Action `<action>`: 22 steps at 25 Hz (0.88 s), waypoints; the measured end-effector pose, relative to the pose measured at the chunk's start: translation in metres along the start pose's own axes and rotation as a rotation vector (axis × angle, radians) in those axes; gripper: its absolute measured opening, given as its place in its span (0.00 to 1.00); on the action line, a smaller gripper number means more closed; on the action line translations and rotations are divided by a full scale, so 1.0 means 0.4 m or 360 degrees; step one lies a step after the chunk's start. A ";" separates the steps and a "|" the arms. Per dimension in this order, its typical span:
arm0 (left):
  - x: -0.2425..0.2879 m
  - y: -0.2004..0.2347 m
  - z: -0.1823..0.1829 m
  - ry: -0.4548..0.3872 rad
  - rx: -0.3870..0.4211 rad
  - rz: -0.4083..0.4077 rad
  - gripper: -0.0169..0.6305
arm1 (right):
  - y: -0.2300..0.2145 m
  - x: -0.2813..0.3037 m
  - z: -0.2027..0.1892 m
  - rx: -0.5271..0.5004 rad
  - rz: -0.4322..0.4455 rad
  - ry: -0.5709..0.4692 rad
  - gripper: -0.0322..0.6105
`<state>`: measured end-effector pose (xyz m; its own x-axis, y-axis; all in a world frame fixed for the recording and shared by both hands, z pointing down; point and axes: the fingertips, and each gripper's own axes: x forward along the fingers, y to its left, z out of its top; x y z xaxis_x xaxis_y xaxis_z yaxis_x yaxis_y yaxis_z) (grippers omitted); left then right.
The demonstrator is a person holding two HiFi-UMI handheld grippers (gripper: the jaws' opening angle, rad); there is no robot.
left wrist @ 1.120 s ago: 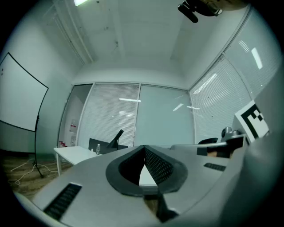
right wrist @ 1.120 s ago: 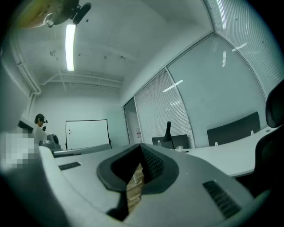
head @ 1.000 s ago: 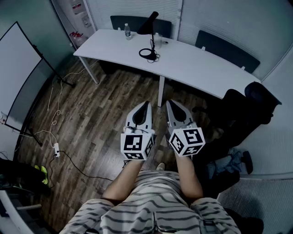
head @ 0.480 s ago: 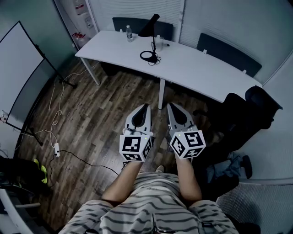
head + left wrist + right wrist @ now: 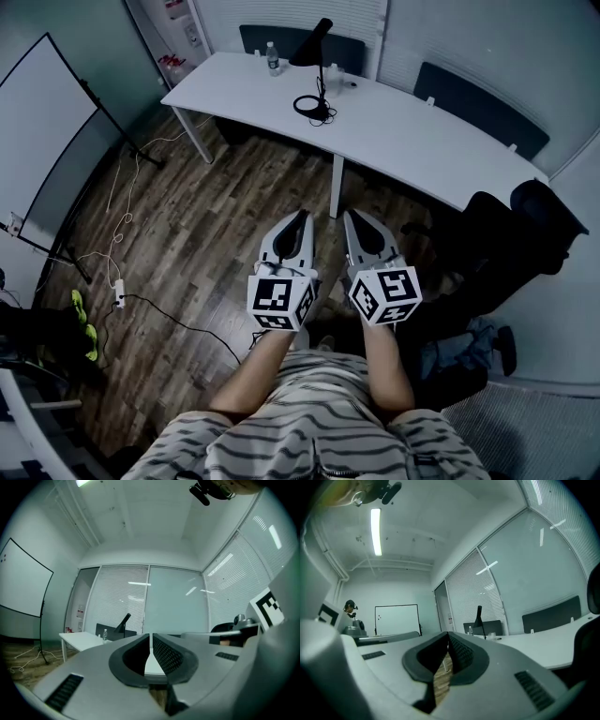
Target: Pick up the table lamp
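The black table lamp [image 5: 316,58], with a cone shade and a ring base, stands on the far side of the white table [image 5: 403,141]. It also shows small and distant in the left gripper view as the lamp [image 5: 123,622] and in the right gripper view as the lamp [image 5: 479,616]. My left gripper [image 5: 300,218] and right gripper [image 5: 353,217] are held side by side over the wooden floor, well short of the table. Both point level toward it. Each one's jaws meet at the tips with nothing between them.
A water bottle [image 5: 273,58] stands near the lamp. Dark chairs [image 5: 473,105] line the table's far side, and a black office chair [image 5: 525,230] is at the right. A whiteboard on a stand [image 5: 52,127] is at the left. Cables and a power strip [image 5: 119,298] lie on the floor.
The table and lamp have drifted slightly right in the head view, and more floor shows at the left. Both grippers stay side by side and shut.
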<state>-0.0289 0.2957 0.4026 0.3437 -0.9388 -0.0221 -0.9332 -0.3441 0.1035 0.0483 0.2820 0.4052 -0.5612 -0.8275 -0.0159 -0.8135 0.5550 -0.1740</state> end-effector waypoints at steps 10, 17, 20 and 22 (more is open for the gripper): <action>0.117 0.035 -0.042 0.0018 -0.0010 -0.0018 0.04 | -0.059 0.098 -0.021 -0.0032 -0.0009 0.0010 0.07; 0.290 0.092 -0.059 0.0028 -0.0015 -0.0042 0.05 | -0.152 0.243 -0.019 -0.0063 -0.0035 0.0013 0.07; 0.379 0.137 -0.055 0.0029 -0.0012 -0.0044 0.05 | -0.202 0.329 -0.011 -0.0064 -0.0051 0.0010 0.07; 0.436 0.172 -0.047 0.0025 -0.0014 -0.0050 0.06 | -0.228 0.389 -0.002 -0.0065 -0.0060 0.0005 0.07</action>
<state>-0.0314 0.1087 0.4247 0.3742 -0.9273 -0.0101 -0.9211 -0.3730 0.1116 0.0351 0.1028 0.4192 -0.5304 -0.8477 -0.0073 -0.8396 0.5264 -0.1343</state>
